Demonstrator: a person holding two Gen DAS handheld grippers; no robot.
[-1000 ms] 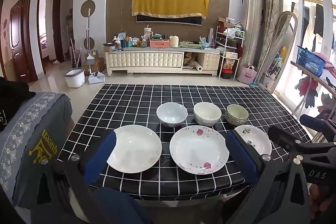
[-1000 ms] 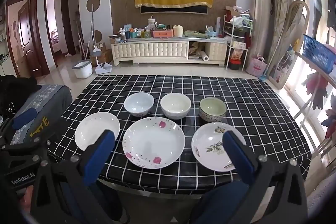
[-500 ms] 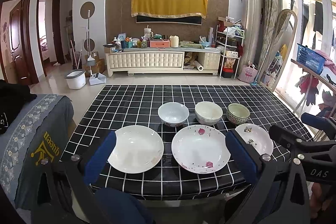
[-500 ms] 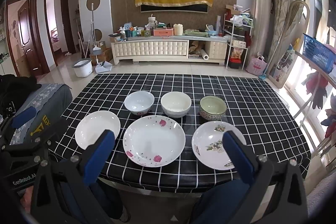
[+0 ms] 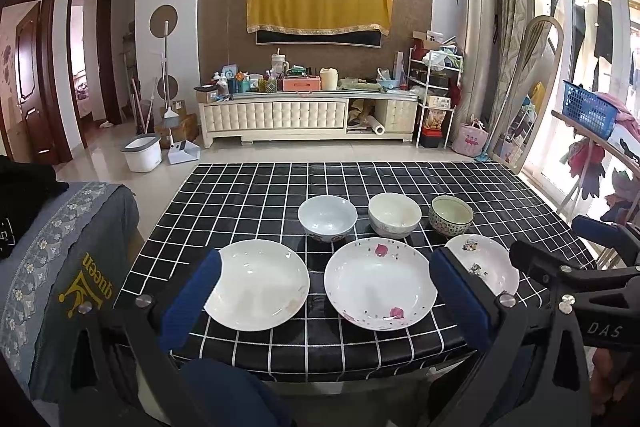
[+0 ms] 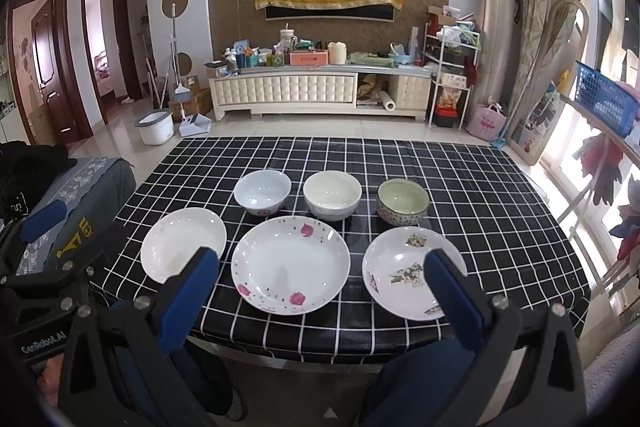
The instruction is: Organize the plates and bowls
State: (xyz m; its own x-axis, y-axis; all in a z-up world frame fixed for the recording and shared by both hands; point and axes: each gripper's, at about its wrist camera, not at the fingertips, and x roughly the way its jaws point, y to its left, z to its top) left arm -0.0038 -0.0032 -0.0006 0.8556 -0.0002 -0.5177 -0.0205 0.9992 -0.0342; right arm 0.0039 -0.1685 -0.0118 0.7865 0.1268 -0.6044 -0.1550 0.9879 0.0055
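Three plates lie in a front row on the black checked table (image 5: 248,195): a plain white plate (image 5: 260,283) (image 6: 182,243), a pink-flowered plate (image 5: 378,283) (image 6: 290,263) and a leaf-patterned plate (image 5: 486,265) (image 6: 408,277). Behind them stand a pale blue bowl (image 5: 327,217) (image 6: 262,191), a cream bowl (image 5: 394,214) (image 6: 332,194) and a green patterned bowl (image 5: 451,215) (image 6: 403,201). My left gripper (image 5: 326,269) is open and empty, held before the table's front edge. My right gripper (image 6: 320,265) is open and empty, also before the front edge.
A grey cloth-covered seat (image 5: 60,267) stands left of the table. A drying rack with a blue basket (image 5: 588,109) stands at the right. A cluttered TV cabinet (image 5: 280,115) lines the far wall. The back half of the table (image 6: 360,159) holds nothing.
Both grippers have drifted slightly; the dishes sit a little higher in both views. Nothing on the table has moved.
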